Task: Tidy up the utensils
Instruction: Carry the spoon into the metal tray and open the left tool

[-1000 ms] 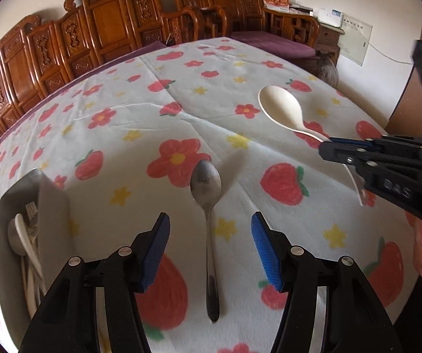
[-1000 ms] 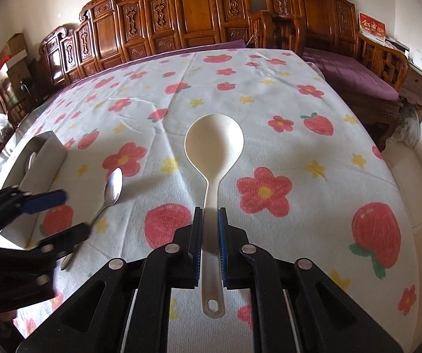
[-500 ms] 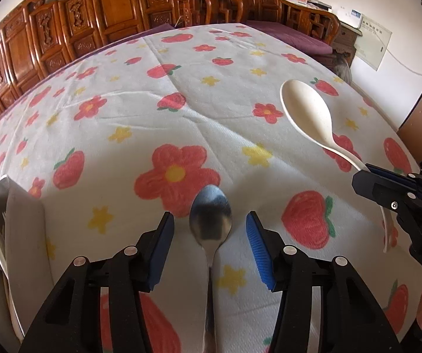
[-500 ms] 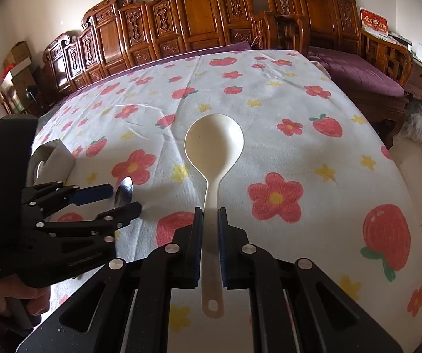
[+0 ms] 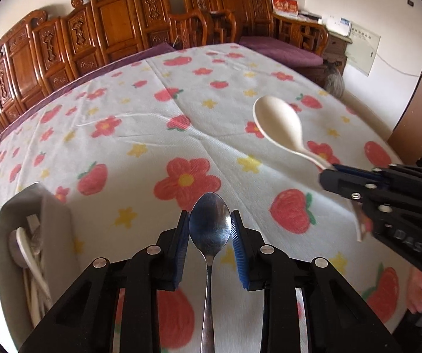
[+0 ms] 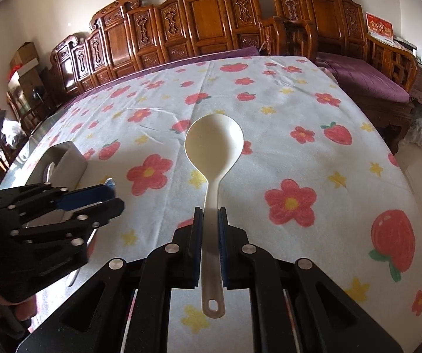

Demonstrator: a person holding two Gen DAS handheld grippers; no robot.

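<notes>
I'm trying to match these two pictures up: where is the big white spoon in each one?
Left wrist view: the white spoon is at upper right, its handle in the right claw.
Right wrist view: the same spoon is at centre, bowl pointing away.
Shared landmark: the grey utensil tray at the left of both.

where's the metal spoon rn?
Left wrist view, bottom centre: the metal spoon sits between the left hand-held gripper's just-closing blue pads, bowl forward, with the grey utensil tray to its left.

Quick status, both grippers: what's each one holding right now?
Left gripper: jaws have just been closing, pads now against the metal spoon bowl.
Right gripper: shut on the white spoon handle.
</notes>
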